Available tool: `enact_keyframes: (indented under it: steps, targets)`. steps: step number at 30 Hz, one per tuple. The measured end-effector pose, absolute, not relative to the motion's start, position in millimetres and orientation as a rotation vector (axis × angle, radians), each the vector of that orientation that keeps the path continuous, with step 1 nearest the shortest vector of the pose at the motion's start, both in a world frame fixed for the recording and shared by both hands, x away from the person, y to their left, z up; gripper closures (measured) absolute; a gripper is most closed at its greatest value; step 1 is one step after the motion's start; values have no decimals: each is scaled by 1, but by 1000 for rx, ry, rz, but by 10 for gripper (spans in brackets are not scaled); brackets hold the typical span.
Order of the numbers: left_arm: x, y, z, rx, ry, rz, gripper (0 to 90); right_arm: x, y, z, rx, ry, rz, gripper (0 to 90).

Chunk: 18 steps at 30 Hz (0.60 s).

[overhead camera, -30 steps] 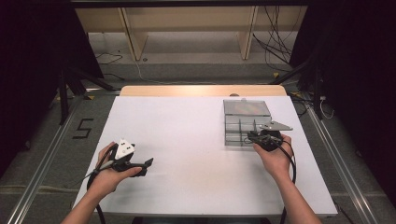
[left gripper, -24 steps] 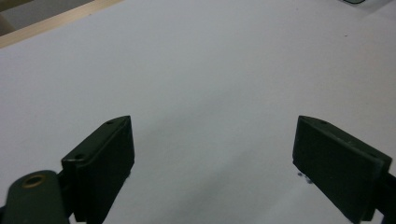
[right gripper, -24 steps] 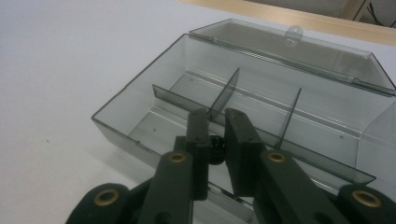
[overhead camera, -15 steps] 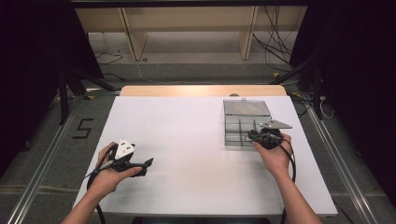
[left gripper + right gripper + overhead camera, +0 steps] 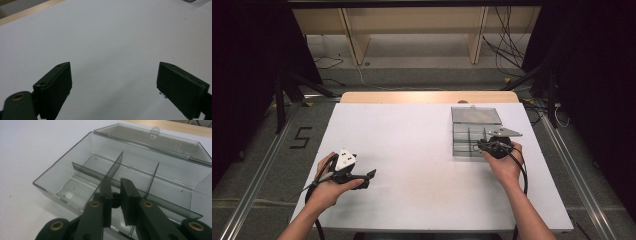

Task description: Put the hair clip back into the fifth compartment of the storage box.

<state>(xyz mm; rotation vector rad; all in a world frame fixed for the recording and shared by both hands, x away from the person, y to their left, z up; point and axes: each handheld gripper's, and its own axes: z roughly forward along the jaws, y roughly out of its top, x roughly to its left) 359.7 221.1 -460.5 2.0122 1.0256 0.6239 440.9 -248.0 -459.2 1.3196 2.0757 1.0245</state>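
- Since the earlier frames nothing has visibly shifted: both hands, both tools and the box sit where they did a second ago.
- The right tool (image 5: 480, 146) reaches over the near wall of a clear plastic compartment box (image 5: 462, 137), which lies on the white bench (image 5: 412, 150) right at the tool's tips and beyond them.
- In the right gripper view the right tool (image 5: 115, 195) has its jaws drawn close together, with a small dark round object (image 5: 115, 199) sitting between them; whether the pads actually press on it I cannot tell.
- That view also shows the box (image 5: 62, 173) split by thin dividers (image 5: 115, 166) into several compartments, with the hinged lid (image 5: 150, 138) folded back flat behind it; the tool hangs just above a divider crossing.
- Room is tight here: box walls and dividers stand close on either side of the right tool.
- The box's far side lies near the bench's back edge, and its right side is not far from the bench's right edge.
- The left tool (image 5: 371, 175) rests in the left hand (image 5: 329, 187) near the bench's front left corner, well apart from the box.
- In the left gripper view the left tool (image 5: 113, 85) is spread wide over bare bench, with open surface ahead of it and to both sides.
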Motion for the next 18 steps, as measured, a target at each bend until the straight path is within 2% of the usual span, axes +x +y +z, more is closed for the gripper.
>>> enact_keyframes:
  steps: [18]
  targets:
    - [360,221,-461,2011,1026,621,124,448,-246,-463,1336,2090,1005,809]
